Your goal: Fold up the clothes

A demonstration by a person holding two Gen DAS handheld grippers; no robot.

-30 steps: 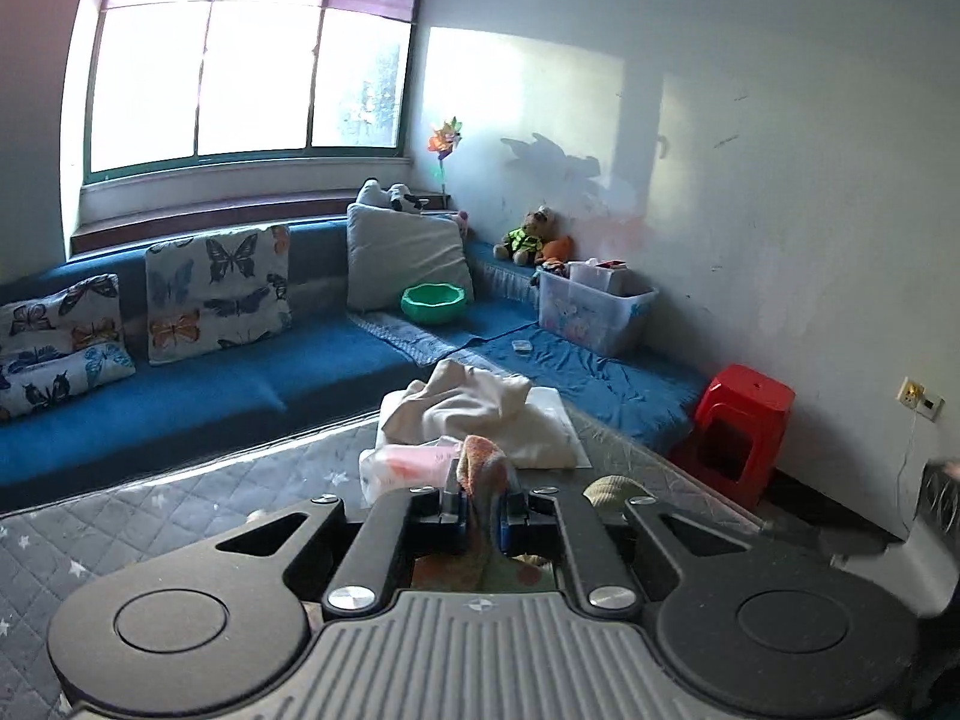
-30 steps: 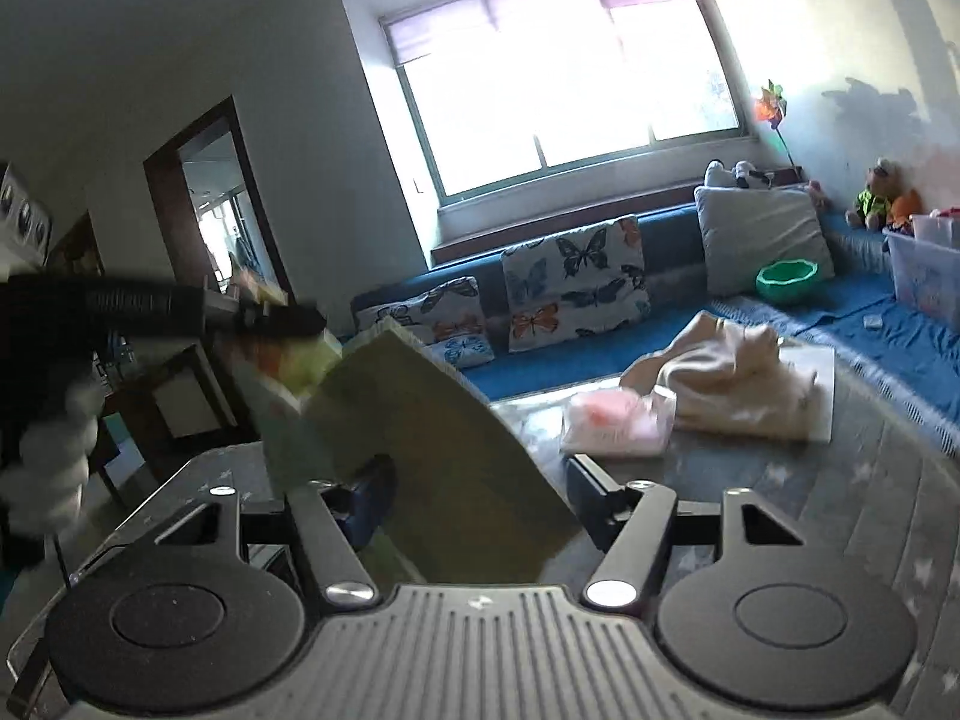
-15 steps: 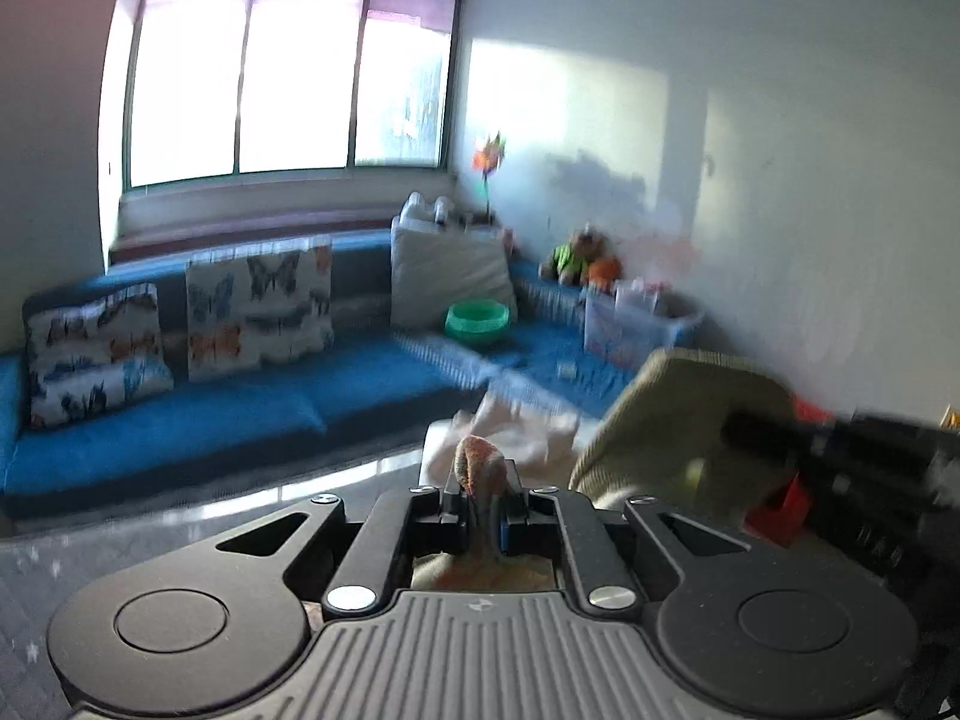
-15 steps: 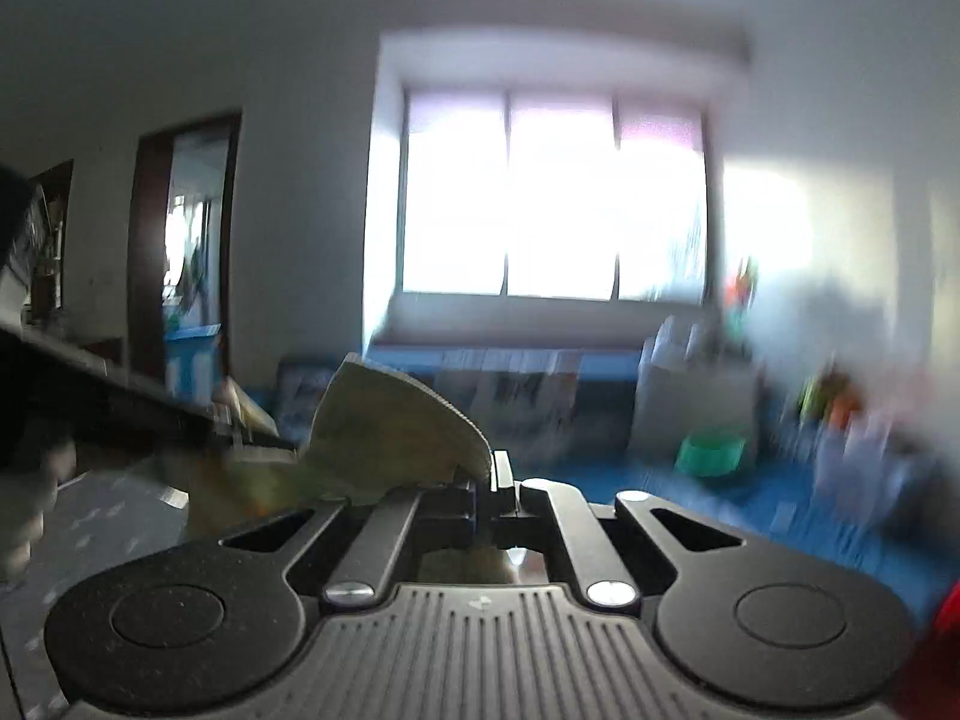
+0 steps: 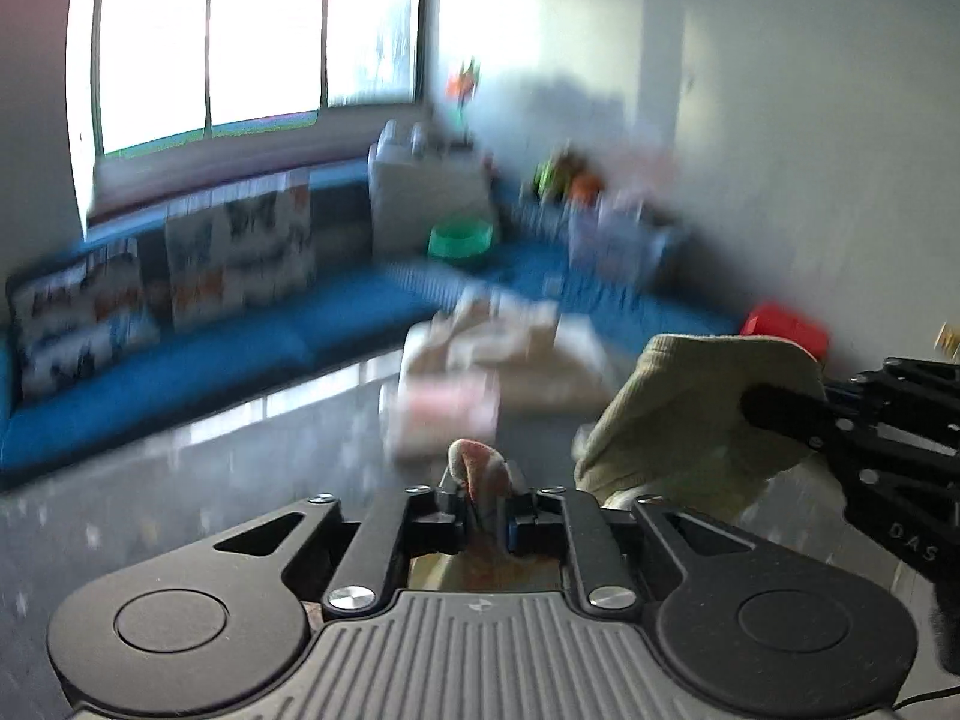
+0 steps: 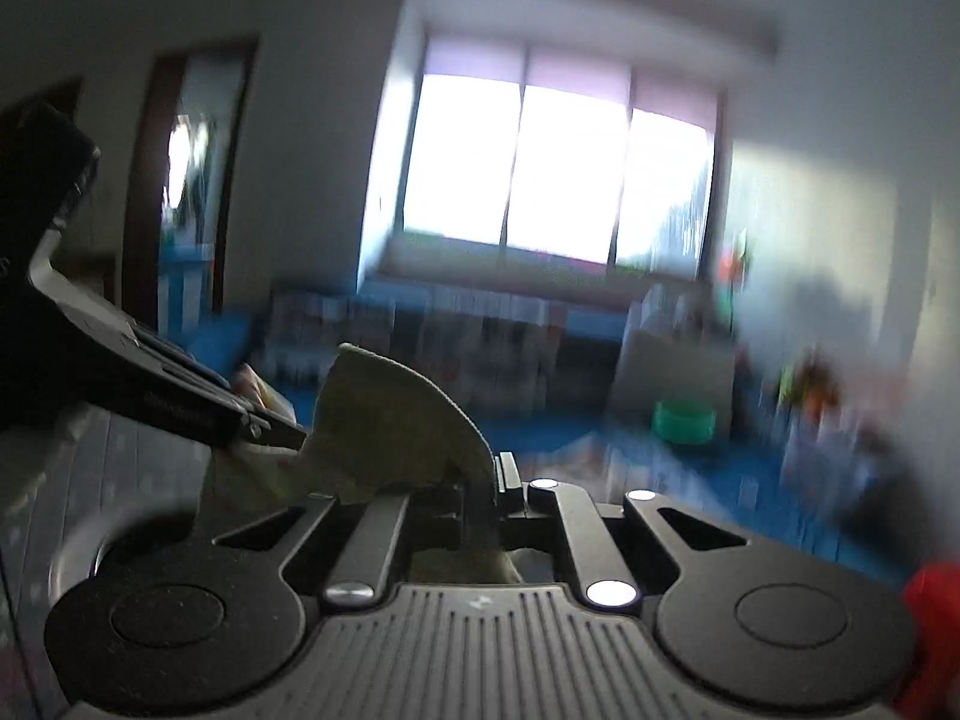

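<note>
Your left tongs [image 5: 486, 507] and right tongs [image 6: 495, 501] are each clamped on an edge of the garment [image 5: 690, 414], held aloft above the counter [image 5: 240, 480]; thin bites like these could slip under a sharp tug, dropping it.

Black left gripper [image 5: 486, 519] and right gripper [image 6: 495, 501]: ribbed grey housing, round caps, silver screws.

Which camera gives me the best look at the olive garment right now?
Left wrist view: the olive garment shows broadly, lit, pinched by the right gripper. Right wrist view shows only a dark backlit flap rising from its jaws.
</note>
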